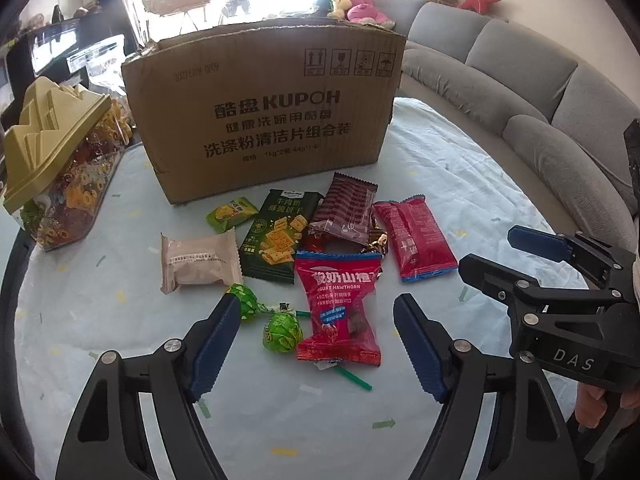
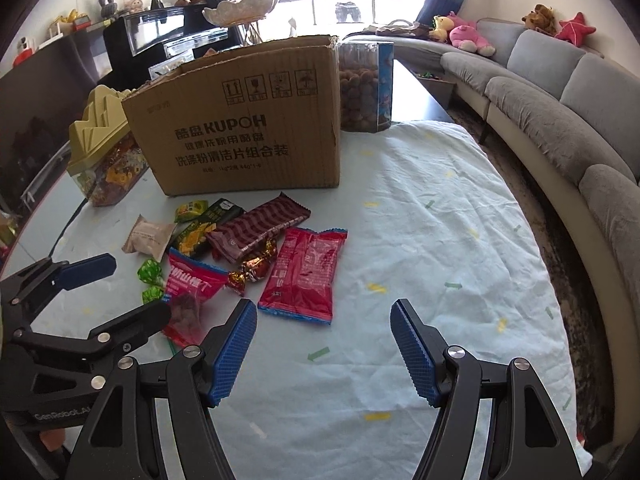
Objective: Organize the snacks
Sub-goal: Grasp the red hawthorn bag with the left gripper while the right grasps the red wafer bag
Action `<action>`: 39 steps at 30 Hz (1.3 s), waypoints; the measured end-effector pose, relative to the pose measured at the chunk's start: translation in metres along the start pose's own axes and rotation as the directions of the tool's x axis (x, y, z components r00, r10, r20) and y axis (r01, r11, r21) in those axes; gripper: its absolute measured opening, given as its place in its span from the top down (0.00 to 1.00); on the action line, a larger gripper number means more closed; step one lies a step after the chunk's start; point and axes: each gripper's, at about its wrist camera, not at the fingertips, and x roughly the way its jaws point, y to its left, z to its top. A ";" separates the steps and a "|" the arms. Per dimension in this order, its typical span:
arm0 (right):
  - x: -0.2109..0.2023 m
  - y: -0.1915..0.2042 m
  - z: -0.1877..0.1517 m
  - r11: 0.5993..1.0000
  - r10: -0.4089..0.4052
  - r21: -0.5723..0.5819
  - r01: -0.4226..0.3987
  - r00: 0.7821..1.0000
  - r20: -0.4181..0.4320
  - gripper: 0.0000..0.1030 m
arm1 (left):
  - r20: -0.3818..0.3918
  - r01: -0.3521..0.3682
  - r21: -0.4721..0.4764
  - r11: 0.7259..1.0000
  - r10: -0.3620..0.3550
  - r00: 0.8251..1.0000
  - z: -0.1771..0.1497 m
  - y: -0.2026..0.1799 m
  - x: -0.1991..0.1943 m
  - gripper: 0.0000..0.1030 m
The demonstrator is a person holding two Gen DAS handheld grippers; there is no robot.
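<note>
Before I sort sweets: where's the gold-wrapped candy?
In the right wrist view, the gold-wrapped candy lies mid-pile on the tablecloth, between the maroon striped bar and the red sachet.

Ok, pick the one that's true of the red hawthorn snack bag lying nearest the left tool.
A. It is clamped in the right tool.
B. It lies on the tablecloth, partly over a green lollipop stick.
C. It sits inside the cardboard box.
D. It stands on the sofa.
B: the red hawthorn bag lies flat on the tablecloth in front of the cardboard box, with a green lollipop stick poking out from under its near edge.
</note>
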 end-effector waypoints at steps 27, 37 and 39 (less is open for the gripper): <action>0.072 0.010 0.023 0.999 0.032 0.016 -0.030 0.992 -0.123 0.32 | -0.026 0.113 -0.070 0.991 -0.115 0.993 0.004 0.011 0.029 0.56; 0.076 0.018 0.028 0.999 -0.048 -0.025 0.046 0.993 -0.105 0.58 | -0.015 0.100 -0.100 0.990 -0.102 0.995 0.004 0.015 0.023 0.57; 0.072 0.015 0.026 0.999 -0.039 -0.010 0.038 0.994 -0.105 0.58 | -0.010 0.098 -0.105 0.990 -0.099 0.995 0.004 0.015 0.020 0.58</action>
